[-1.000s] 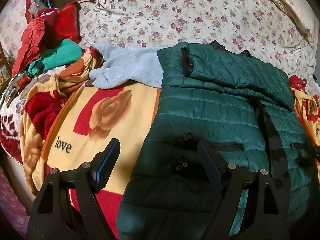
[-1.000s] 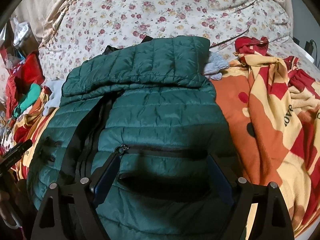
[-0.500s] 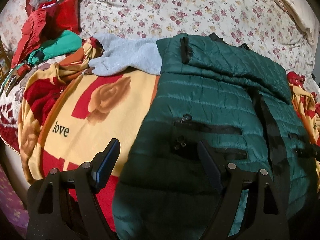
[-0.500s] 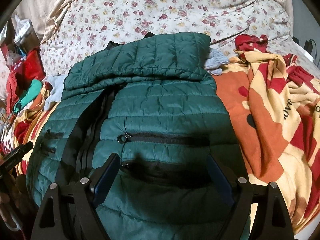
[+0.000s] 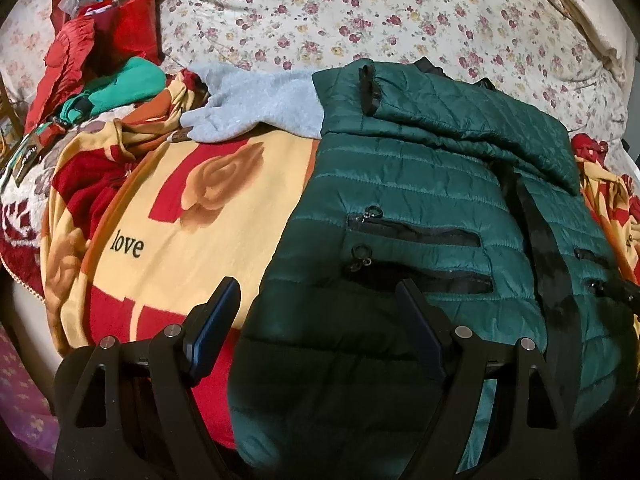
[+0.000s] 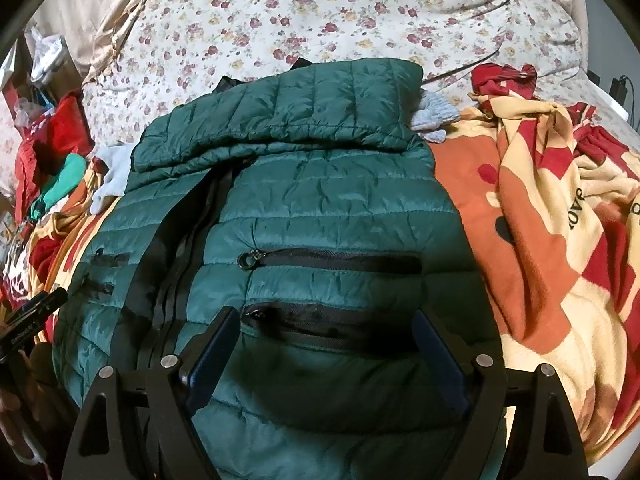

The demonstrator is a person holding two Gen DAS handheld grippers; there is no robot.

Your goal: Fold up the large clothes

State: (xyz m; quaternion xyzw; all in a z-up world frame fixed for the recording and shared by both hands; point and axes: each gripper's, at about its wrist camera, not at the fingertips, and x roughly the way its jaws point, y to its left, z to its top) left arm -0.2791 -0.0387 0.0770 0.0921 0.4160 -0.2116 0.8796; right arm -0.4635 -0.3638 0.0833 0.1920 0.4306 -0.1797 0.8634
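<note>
A dark green quilted puffer jacket (image 5: 420,200) lies front up on a yellow and red blanket (image 5: 192,216), its top part folded down across the chest. It also fills the right wrist view (image 6: 320,208). My left gripper (image 5: 318,300) is open and empty, hovering over the jacket's near left hem. My right gripper (image 6: 326,330) is open and empty above the jacket's lower pocket zips (image 6: 332,320). The left gripper's tip (image 6: 32,316) shows at the left edge of the right wrist view.
A grey garment (image 5: 260,108) lies under the jacket's far left side. Red and teal clothes (image 5: 100,68) are piled at the far left. The bunched blanket (image 6: 560,208) lies to the jacket's right. A floral bedsheet (image 5: 340,20) covers the bed behind.
Both grippers have drawn back toward the jacket's near hem, so more of its lower part and pockets shows. Both stayed open and the jacket has not moved.
</note>
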